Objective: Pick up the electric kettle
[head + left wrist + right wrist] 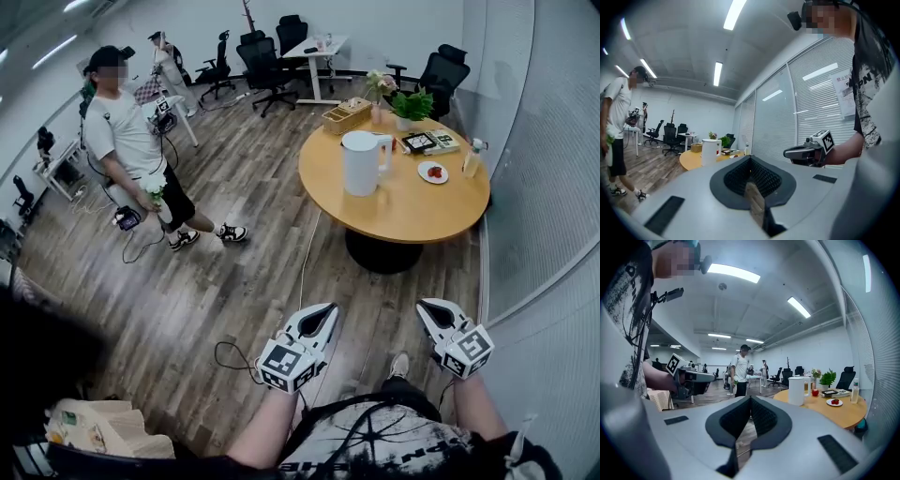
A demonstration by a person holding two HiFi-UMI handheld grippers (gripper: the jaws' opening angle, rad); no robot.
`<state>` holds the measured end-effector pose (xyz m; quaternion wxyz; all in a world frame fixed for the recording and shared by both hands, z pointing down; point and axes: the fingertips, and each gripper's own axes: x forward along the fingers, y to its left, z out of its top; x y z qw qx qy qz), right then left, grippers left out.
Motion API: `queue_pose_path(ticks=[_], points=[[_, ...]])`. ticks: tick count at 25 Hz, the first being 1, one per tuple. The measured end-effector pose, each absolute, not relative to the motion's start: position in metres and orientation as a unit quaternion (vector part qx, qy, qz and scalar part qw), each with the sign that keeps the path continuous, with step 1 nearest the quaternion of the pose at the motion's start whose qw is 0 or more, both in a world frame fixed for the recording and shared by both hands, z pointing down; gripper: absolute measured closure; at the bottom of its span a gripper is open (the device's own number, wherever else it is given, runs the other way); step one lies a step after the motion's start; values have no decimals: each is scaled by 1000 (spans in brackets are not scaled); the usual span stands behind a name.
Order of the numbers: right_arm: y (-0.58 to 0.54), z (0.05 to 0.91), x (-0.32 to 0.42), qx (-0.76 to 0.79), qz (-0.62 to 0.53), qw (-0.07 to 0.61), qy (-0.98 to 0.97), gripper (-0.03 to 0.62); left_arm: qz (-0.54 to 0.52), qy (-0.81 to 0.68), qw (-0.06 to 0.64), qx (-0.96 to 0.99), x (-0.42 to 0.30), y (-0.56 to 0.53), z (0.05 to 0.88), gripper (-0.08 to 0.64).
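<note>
The white electric kettle (361, 161) stands upright on the near-left part of a round wooden table (403, 211). It also shows small and far off, as the kettle (710, 152) in the left gripper view and the kettle (797, 391) in the right gripper view. Both grippers are held close to the person's body, well short of the table. My left gripper (327, 308) is shut and empty, its jaws meeting at the tip (750, 159). My right gripper (424, 306) is shut too, with nothing between its jaws (750, 399).
On the table are a plate of red fruit (433, 172), a bottle (472, 159), a potted plant (411, 105) and a basket (347, 115). A person (131, 150) stands at the left on the wood floor. Office chairs (267, 61) stand behind. A blind-covered glass wall (544, 187) runs along the right.
</note>
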<state>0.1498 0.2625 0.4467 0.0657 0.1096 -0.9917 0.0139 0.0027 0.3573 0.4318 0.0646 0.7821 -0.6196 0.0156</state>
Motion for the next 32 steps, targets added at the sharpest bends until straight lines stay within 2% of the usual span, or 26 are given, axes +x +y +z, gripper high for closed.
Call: queue_pose_path(ticks=[16,32], points=[[238,447,136,115,25,59,-991,571,13,-613,76,786,-14,333,443,560],[110,444,102,95,30,54,-994,571,19,-621,78,780,-37,205,437,560]])
